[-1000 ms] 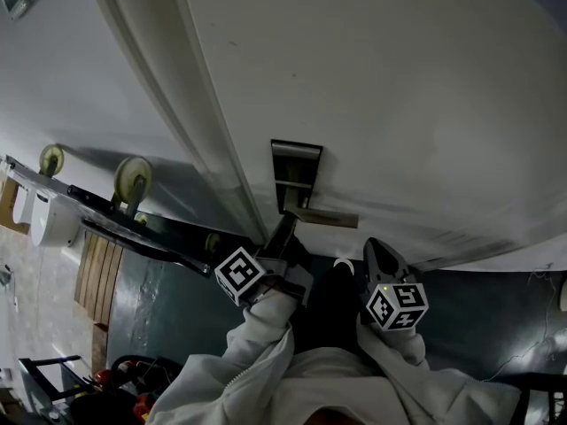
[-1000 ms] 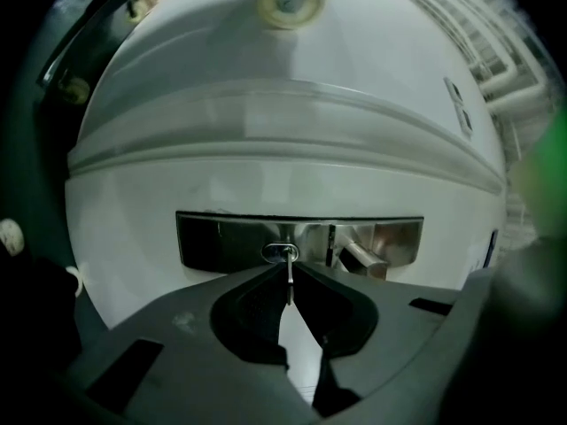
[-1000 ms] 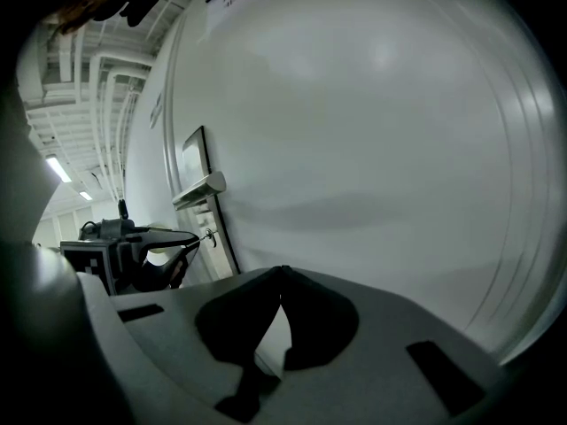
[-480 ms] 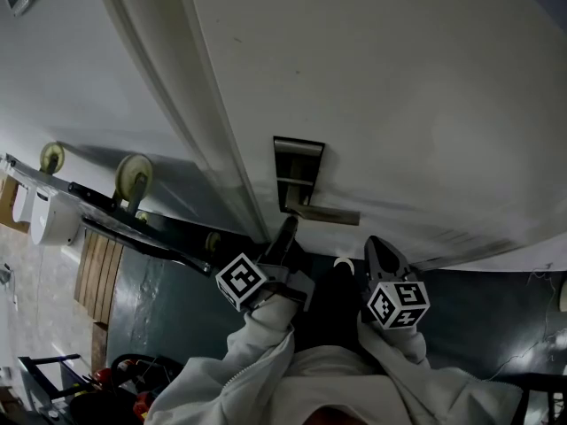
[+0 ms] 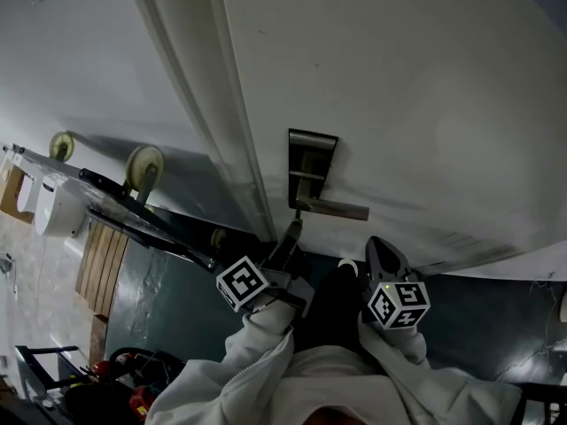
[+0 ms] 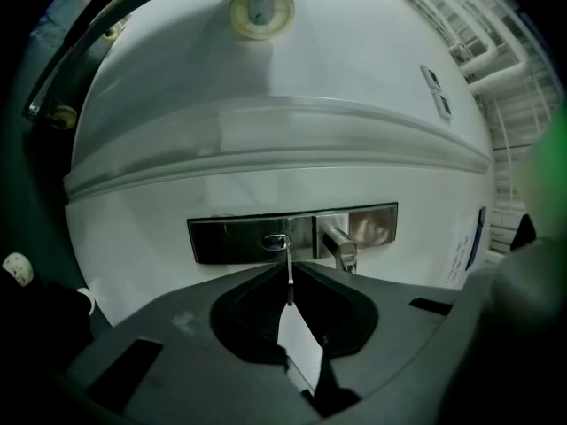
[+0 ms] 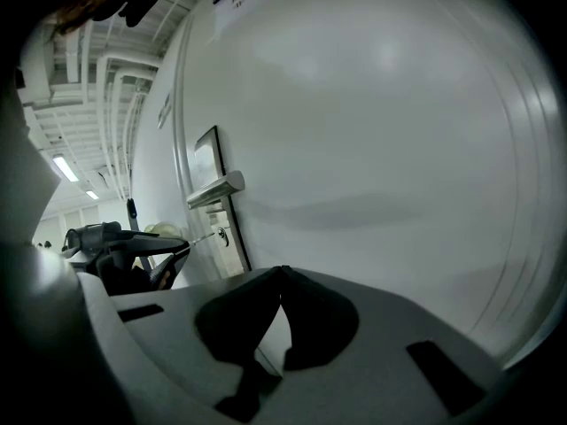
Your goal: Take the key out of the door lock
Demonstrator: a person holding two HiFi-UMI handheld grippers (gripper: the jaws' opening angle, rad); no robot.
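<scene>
Key (image 6: 289, 274): thin bright metal blade seen edge-on, pinched between the clamped jaws of the left gripper (image 5: 291, 234). Its tip sits at the keyhole in the steel lock plate (image 6: 226, 237); whether it is seated or just clear is hard to tell. Lever handle (image 6: 339, 248) stands just beside the keyhole on the white door (image 5: 425, 104); right gripper (image 7: 282, 271) is clenched on nothing, off to the side.

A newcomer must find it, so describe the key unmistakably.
On the white door, find the metal lock plate. Beside its lever handle, a thin key meets the keyhole; unlike the handle, it is pinched between the jaws of the left gripper.
</scene>
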